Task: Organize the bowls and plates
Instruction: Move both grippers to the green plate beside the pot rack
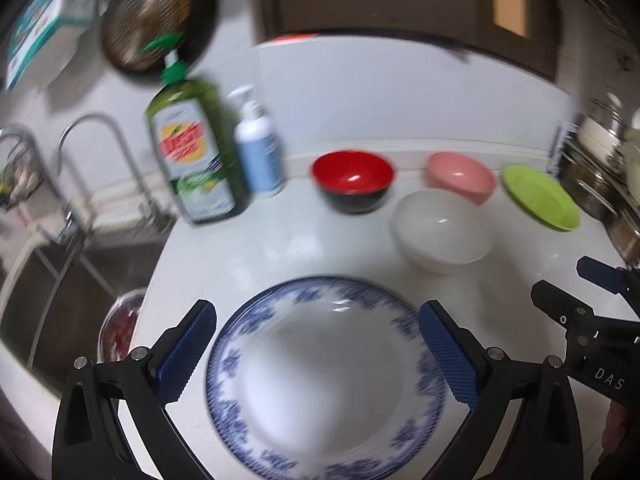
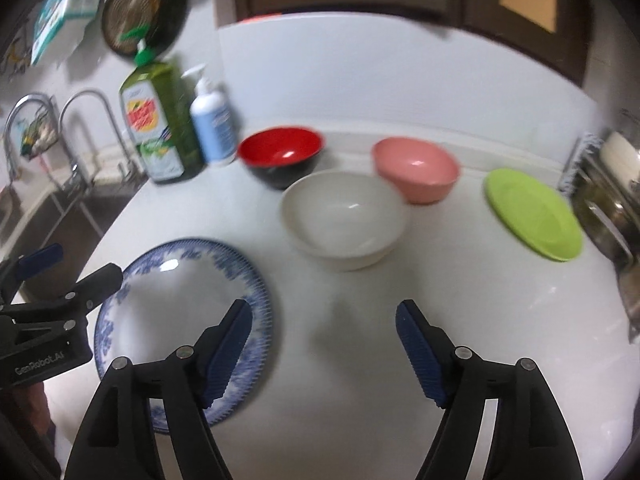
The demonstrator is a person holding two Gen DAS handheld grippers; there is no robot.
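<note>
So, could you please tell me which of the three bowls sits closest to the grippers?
The white bowl: it sits forward on the counter, just beyond the blue-patterned plate, while the red-and-black bowl and pink bowl stand behind it, near the wall.

Three bowls [image 2: 345,220], two plates [image 2: 184,320], unstacked

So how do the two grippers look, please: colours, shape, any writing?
Both the left gripper and the right gripper have black angular arms, silver rivets and blue ribbed pads. White lettering marks the bodies: "GenRobot.AI" on the left, "DAS" on the right.

The left gripper [image 1: 316,344] hangs wide apart over the blue-patterned plate [image 1: 324,380] on the white counter [image 1: 280,248].
</note>
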